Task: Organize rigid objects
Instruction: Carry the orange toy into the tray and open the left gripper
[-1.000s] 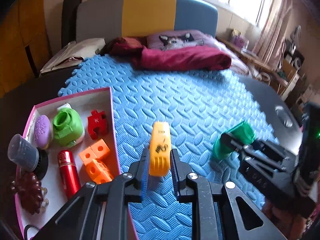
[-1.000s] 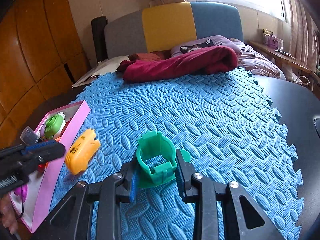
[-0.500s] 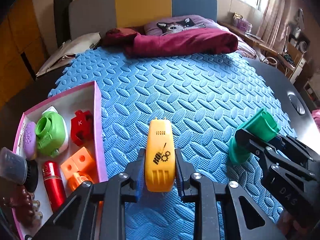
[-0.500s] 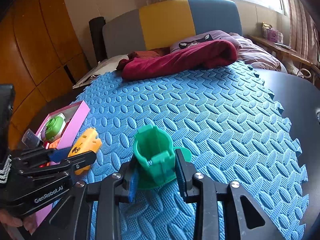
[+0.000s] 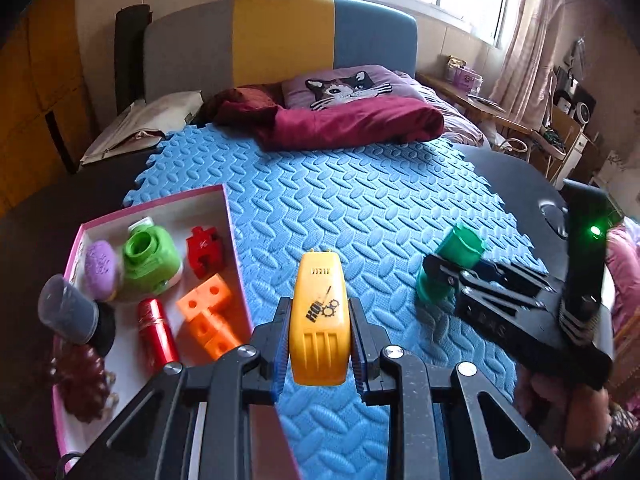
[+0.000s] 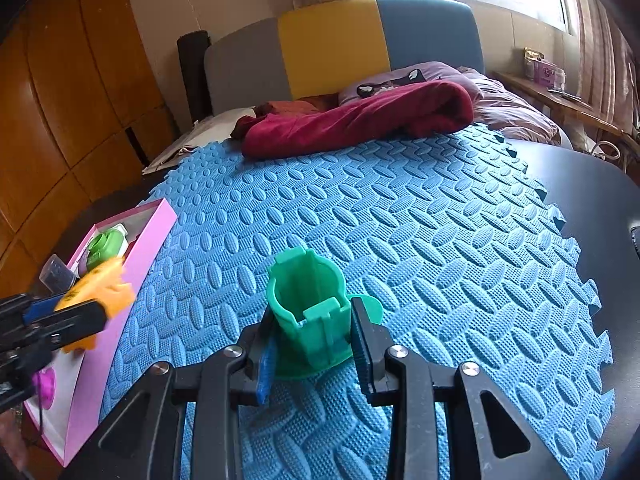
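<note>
Over the blue foam mat (image 5: 360,208), the left tongs (image 5: 320,354) are clamped on the yellow toy (image 5: 319,320), lifted just beside the pink box (image 5: 230,216). The right tongs (image 6: 312,344) pinch the green holder (image 6: 308,300), whose base appears to rest on the mat. Risk: the toy's smooth, tapered shell could slip forward out of the pads, or clip the box wall and land among the orange blocks (image 5: 206,314).

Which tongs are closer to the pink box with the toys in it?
Left. The left tongs, clamped on the yellow toy, are right beside the pink box. The right tongs, clamped on the green cup, are farther across the blue mat.
</note>
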`<state>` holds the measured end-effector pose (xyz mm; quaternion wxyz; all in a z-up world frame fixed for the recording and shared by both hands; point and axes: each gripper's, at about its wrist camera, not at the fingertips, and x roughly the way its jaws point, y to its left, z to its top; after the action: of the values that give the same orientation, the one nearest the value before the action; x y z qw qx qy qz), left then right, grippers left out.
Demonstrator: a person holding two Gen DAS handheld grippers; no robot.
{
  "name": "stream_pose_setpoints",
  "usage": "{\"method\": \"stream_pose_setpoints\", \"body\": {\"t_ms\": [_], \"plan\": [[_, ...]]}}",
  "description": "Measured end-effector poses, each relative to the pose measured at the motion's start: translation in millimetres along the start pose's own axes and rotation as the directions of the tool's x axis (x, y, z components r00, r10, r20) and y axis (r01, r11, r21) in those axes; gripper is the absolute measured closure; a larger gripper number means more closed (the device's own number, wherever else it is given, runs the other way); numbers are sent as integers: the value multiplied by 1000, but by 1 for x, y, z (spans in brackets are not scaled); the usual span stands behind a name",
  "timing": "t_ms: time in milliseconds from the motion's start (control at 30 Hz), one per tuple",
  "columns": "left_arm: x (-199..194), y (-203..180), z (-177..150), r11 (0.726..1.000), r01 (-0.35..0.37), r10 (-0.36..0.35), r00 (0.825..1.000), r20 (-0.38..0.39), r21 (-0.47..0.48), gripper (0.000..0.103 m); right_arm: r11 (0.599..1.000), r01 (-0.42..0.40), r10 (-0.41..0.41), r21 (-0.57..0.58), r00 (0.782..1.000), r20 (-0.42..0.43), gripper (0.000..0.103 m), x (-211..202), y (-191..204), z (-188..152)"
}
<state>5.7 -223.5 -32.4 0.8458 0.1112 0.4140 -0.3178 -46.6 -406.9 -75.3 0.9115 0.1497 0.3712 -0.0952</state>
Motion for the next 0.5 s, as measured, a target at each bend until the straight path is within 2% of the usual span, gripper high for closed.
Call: {"method": "stream_pose_setpoints", "body": {"t_ms": [233,500], "plan": [[-42,12,-17,999,-33,33,998,59,2,76,1000,4,-4,-5,1000,0,71,0,1,0],[-90,55,-19,993,-36,47,995,91,-116,76,1000,13,-13,-12,1000,-4,71,1,2,0]]}}
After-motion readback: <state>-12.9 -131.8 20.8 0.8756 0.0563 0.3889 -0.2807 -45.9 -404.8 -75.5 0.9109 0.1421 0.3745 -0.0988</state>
